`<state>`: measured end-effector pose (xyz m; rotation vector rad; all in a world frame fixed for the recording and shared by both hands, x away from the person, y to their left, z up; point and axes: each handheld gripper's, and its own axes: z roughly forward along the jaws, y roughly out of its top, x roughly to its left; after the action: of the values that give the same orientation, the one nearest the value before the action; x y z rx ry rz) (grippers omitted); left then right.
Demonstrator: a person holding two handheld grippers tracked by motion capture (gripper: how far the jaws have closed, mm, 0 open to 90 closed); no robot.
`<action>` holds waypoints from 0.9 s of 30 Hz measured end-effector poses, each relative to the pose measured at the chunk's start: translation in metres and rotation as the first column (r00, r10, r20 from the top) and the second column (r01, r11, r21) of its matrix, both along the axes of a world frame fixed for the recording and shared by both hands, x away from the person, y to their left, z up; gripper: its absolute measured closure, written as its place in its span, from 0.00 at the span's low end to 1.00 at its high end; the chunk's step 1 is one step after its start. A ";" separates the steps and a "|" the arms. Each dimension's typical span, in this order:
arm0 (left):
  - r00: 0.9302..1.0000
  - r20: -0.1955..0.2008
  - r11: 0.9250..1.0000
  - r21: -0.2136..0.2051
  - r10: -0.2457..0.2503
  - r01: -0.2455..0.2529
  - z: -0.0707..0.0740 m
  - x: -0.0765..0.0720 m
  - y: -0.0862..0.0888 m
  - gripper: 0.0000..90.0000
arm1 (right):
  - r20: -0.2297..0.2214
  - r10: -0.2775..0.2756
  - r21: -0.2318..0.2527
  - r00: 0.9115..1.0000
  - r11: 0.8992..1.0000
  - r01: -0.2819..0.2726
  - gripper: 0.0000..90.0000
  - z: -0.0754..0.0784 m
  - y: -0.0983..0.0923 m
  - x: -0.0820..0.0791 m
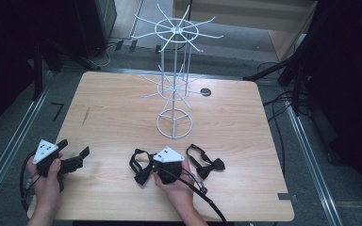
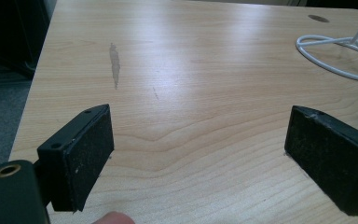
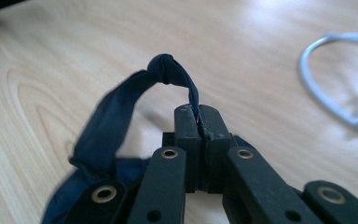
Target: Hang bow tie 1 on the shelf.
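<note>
Right gripper (image 3: 199, 116), at the table's (image 1: 245, 197) near edge, is clamped on the strap of a dark bow tie (image 3: 107, 135). Second bow tie (image 1: 206, 162) lies just beside it. Left gripper (image 2: 196, 154) stands wide apart, holding nothing. Beyond, the rack (image 1: 174, 70) carries no ties: hanging not yet begun.

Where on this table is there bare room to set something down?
Free: the table left of the white wire rack, up to the left gripper, and its right side beyond the rack. Crowded: the near edge, where the right gripper pinches one dark bow tie beside a second bow tie.
</note>
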<state>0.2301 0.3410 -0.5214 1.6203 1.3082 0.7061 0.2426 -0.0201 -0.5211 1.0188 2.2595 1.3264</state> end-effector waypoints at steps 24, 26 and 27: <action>1.000 -0.009 1.000 -0.004 -0.003 0.003 0.000 0.000 0.000 0.09 | 0.139 -0.118 0.111 0.983 0.989 0.103 0.99 0.050 -0.066 -0.001; 1.000 -0.008 1.000 -0.004 -0.003 0.003 0.000 0.000 0.000 0.09 | 0.149 -0.134 0.124 0.980 0.986 0.116 0.99 0.053 -0.072 -0.001; 1.000 -0.009 1.000 -0.004 -0.002 0.002 0.000 0.000 0.000 0.09 | 0.149 -0.140 0.132 0.979 0.984 0.121 0.99 0.055 -0.075 0.000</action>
<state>0.2302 0.3407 -0.5214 1.6224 1.3137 0.6955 0.2421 -0.0953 -0.4661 1.0438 1.9820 1.4489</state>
